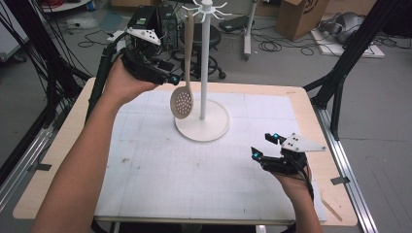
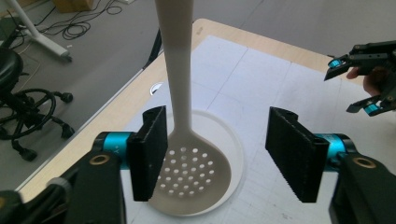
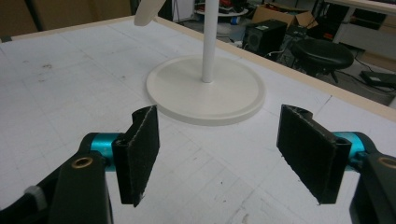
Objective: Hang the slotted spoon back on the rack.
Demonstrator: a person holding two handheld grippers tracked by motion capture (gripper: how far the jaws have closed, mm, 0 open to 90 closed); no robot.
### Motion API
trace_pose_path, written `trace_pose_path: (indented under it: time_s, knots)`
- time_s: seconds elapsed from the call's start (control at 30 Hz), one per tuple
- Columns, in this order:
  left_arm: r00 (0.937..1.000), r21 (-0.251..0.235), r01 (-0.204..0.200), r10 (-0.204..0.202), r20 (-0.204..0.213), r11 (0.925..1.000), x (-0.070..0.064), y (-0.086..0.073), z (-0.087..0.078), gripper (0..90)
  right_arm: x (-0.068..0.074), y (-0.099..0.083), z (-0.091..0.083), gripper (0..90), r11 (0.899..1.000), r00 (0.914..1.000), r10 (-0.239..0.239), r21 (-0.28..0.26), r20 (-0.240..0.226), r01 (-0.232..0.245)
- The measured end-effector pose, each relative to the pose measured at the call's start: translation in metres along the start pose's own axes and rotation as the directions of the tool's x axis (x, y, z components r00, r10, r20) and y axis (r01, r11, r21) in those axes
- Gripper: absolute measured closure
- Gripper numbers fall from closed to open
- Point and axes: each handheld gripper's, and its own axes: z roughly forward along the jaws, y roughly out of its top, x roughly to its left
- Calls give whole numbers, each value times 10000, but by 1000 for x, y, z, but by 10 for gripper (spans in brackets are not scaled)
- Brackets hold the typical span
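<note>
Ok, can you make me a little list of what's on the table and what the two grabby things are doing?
table: wooden table with a white gridded mat
stand: white stand, round base on the mat, hooks on top
spoon: slotted spoon hanging from the stand, bowl with holes at the bottom
left gripper: left gripper open, raised, jaws either side of the spoon, not squeezing it
right gripper: right gripper open, low near the mat's right side, holding nothing, facing the stand

A cream slotted spoon (image 1: 183, 82) hangs upright from a hook at the top of a white stand (image 1: 204, 73). Its perforated bowl dangles low, just beside the pole, above the stand's round base on the worktop (image 1: 160, 170).
</note>
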Motion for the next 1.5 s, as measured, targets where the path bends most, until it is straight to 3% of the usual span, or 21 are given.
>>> trace_pose_path:
  time_s: [0.27, 0.43, 0.57, 0.87, 1.03, 1.5]
  knots:
    - [10000, -319, 51, -52, -18, 9995, -7, -19, -8, 288, 1, 1, 0, 296, 10000, 10000, -42, -12, -26, 42]
    - [9998, -517, -92, 101, 157, 9986, -15, -28, -12, 269, 1, 1, -1, 296, 10000, 10000, -5, -17, -40, 5]
    - [9996, -755, -235, 247, 151, 9969, -25, -39, -13, 194, 0, 1, -1, 297, 10000, 10000, 32, -44, -31, -32]
    - [9977, -999, -186, 251, 636, 9948, -42, -74, -9, 150, 1, -1, 3, 296, 10000, 9999, 25, 82, -120, -24]
    - [9983, -965, 75, -19, 582, 9953, -44, -95, -6, 106, 2, 0, 4, 296, 9999, 9998, 84, 99, -187, -83]
    - [9961, -1539, 148, -11, 883, 9880, -60, -144, 0, 66, -2, -2, 2, 295, 9998, 9998, 160, 91, -153, -158]
